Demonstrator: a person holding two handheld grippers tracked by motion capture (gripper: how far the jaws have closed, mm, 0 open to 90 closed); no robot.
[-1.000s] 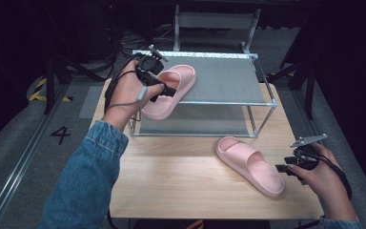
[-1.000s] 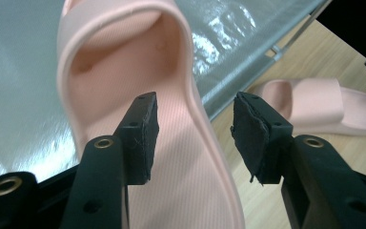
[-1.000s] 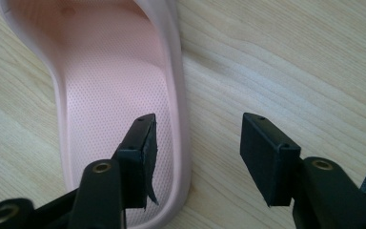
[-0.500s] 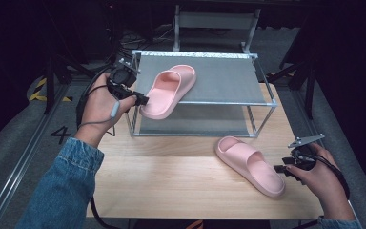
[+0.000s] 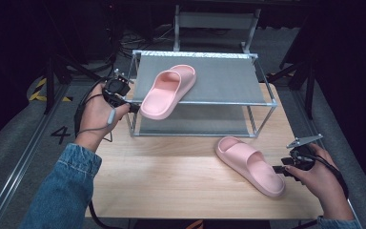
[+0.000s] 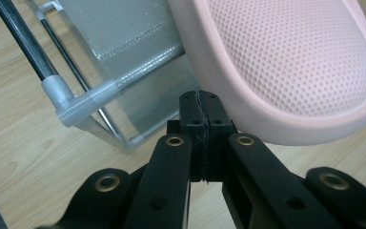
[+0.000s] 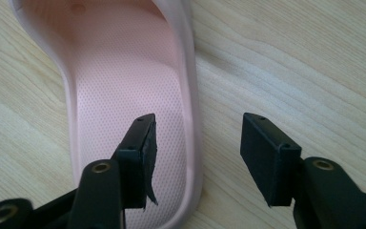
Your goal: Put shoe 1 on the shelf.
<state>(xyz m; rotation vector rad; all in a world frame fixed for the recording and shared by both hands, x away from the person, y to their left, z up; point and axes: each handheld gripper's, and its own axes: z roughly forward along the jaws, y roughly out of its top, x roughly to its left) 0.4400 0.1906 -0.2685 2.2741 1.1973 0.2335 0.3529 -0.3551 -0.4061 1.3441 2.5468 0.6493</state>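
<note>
A pink slipper (image 5: 169, 88) lies on the top shelf of a metal rack (image 5: 219, 81), its heel (image 6: 290, 62) hanging over the front left corner. My left gripper (image 5: 134, 109) points at that heel from the left; its jaws (image 6: 201, 100) have just been closing and now meet with nothing between them. The second pink slipper (image 5: 250, 164) lies on the wooden table (image 5: 171, 176). My right gripper (image 5: 277, 169) is at its heel, open. One jaw hangs over the footbed (image 7: 128, 95) and the other over the bare wood (image 7: 290, 57), with the rim between them.
The rack has a lower grey shelf (image 5: 195, 125) and a silver corner joint (image 6: 83, 102) beside my left gripper. Bare table lies in front of the rack. Dark floor, cables and stands surround the table.
My left hand has drawn back to the left and down from the slipper on the shelf, and its jaws have closed empty. That slipper stays on the shelf. The right hand has not moved.
</note>
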